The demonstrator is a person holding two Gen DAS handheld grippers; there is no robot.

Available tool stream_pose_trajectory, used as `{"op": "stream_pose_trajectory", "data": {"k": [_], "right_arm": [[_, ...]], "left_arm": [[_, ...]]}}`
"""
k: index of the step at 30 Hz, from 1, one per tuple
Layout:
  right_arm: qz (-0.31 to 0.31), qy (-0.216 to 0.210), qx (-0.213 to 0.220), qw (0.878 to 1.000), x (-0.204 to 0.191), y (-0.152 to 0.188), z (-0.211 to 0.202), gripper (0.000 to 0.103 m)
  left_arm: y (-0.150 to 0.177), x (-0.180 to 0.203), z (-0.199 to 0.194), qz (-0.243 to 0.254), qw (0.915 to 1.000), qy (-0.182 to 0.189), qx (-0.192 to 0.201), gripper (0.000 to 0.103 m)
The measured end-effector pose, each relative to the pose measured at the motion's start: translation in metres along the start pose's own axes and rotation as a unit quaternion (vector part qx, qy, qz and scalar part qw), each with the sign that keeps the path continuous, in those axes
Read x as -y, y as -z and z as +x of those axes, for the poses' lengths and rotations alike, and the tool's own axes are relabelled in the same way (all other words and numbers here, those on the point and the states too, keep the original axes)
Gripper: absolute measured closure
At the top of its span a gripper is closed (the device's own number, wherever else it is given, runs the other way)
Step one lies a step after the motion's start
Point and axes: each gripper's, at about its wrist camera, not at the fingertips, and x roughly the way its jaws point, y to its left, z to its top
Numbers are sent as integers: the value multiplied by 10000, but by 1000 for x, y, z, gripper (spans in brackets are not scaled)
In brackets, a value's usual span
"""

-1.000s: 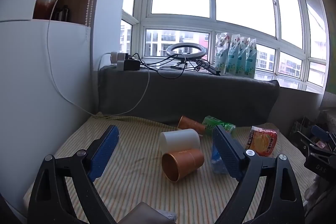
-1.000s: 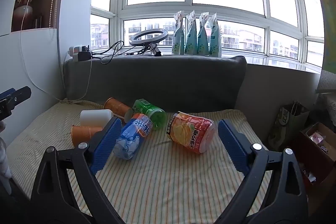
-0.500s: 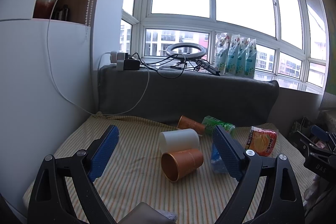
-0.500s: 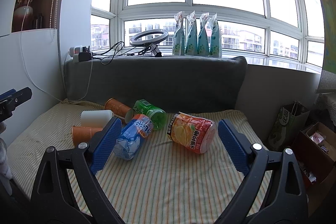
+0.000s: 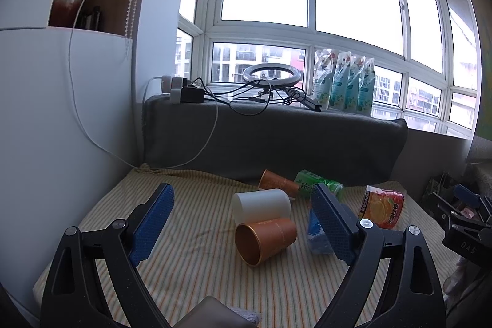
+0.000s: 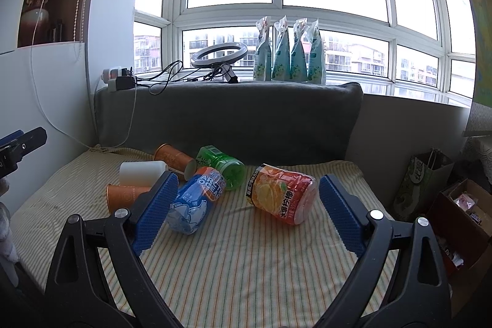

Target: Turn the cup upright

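Three cups lie on their sides on the striped cloth [image 5: 190, 239]. A copper cup [image 5: 266, 240] lies nearest, mouth toward me, between the fingers of my open, empty left gripper [image 5: 243, 223] but farther off. A white cup [image 5: 261, 204] lies just behind it, and a second copper cup [image 5: 276, 184] behind that. In the right wrist view the same cups are at the left: copper cup [image 6: 124, 196], white cup [image 6: 141, 172], far copper cup [image 6: 172, 157]. My right gripper [image 6: 247, 209] is open and empty, short of the cans.
A blue can [image 6: 196, 200], a green bottle [image 6: 223, 166] and an orange-red can [image 6: 281, 194] lie on the cloth right of the cups. A grey padded ledge [image 5: 276, 131] with cables and a ring light stands behind. A white wall [image 5: 61, 128] is left; bags and boxes [image 6: 455, 205] are right.
Almost nothing has moved. Both views have shifted very slightly; the cups and cans lie as before and both grippers stay open.
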Motion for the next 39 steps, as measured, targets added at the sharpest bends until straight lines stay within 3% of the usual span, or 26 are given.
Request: {"op": "stream_pose_trajectory", "data": {"k": [39], "right_arm": [[-104, -99, -56, 9999, -12, -1, 15, 8]], "left_arm": [[2, -6, 9, -40, 10000, -16, -76, 13]]}}
